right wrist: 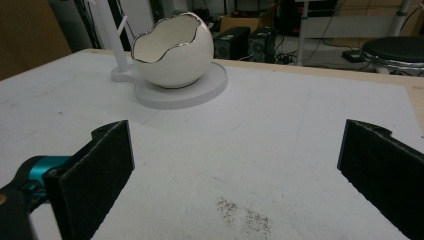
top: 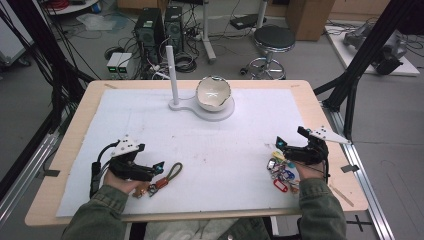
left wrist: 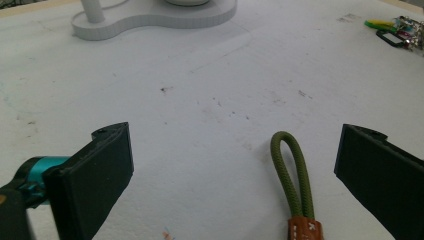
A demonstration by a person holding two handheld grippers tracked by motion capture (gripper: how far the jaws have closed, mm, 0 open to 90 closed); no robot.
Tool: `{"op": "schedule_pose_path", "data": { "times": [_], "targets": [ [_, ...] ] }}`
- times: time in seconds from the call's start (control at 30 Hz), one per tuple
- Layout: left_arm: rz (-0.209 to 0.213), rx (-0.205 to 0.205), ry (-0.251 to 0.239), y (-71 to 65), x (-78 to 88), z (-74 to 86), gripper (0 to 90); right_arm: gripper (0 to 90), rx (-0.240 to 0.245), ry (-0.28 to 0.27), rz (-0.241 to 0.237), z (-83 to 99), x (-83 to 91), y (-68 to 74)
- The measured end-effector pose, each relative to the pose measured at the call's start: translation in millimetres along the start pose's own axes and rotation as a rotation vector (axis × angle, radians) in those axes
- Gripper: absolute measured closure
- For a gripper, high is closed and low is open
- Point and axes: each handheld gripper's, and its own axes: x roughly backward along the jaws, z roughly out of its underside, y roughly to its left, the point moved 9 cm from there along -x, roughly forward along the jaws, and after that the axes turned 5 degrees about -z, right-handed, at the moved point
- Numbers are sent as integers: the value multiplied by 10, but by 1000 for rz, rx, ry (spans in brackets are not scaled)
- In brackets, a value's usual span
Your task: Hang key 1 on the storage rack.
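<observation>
The left gripper [left wrist: 232,175] is spread wide around the olive cord keychain [left wrist: 294,177], which lies on the white mat [top: 225,145] well short of the egg-shaped bowl [top: 213,93]; the right gripper [right wrist: 235,175] gapes wide, holding nothing

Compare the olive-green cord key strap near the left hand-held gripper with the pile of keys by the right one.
The olive-green cord key strap is one looped cord with a brown tab; the pile of keys is a multicoloured cluster of many tagged pieces. The strap lies stretched out, the pile bunched. Both rest on the white mat, ungrasped.
</observation>
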Motion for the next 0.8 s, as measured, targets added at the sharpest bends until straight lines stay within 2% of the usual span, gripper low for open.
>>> {"op": "schedule_pose_path", "data": {
  "times": [0.8],
  "targets": [
    [92,-63,113,-283,-26,130,29,8,5,-1,0,1,1,-8]
  ]
}}
